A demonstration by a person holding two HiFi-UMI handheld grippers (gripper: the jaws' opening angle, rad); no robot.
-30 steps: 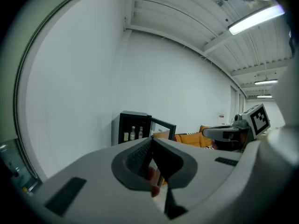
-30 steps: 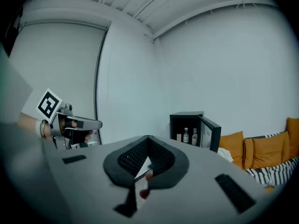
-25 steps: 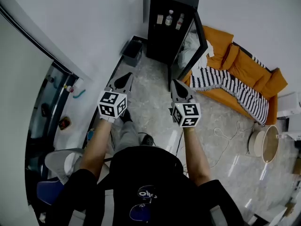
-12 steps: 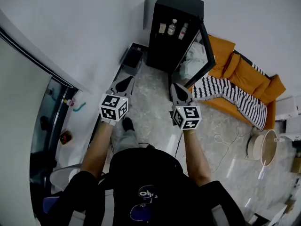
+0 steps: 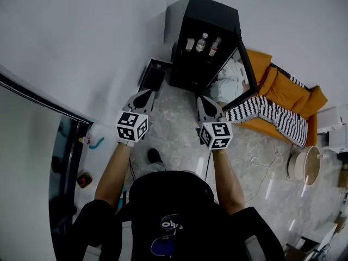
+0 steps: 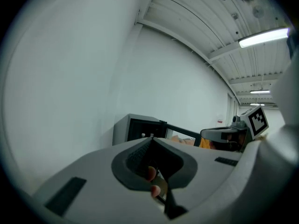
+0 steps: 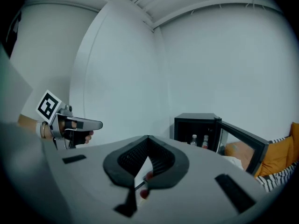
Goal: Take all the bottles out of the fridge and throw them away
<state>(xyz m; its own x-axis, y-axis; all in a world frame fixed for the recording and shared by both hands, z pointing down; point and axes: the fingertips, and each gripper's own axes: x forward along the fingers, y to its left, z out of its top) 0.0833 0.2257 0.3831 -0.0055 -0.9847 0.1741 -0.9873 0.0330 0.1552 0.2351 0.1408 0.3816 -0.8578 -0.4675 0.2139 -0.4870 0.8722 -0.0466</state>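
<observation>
Both pairs of jaws are pressed tip to tip with nothing between them: the left gripper [image 5: 143, 95] and the right gripper [image 5: 206, 104] are carried side by side and empty, both aimed at the small black cabinet fridge [image 5: 211, 20] and well short of it.

That fridge stands against the white wall with its glass-fronted door [image 5: 246, 69] swung wide open. On an upper shelf inside are two clear plastic bottles [image 5: 202, 42], close together. A paler small item [image 5: 190, 43] sits beside them on the side away from the door, and I cannot tell whether it is a bottle. On the floor just beside the fridge, away from the door, is a dark square bin [image 5: 154, 76], which looks the likely place for throwing things away. Beyond the open door is an orange sofa [image 5: 285, 80].

As I judge it, the task has barely begun: the door is open, but no bottle has been taken out and every one is left to remove and discard.

Each bottle stands upright, long axis vertical, cap up.
</observation>
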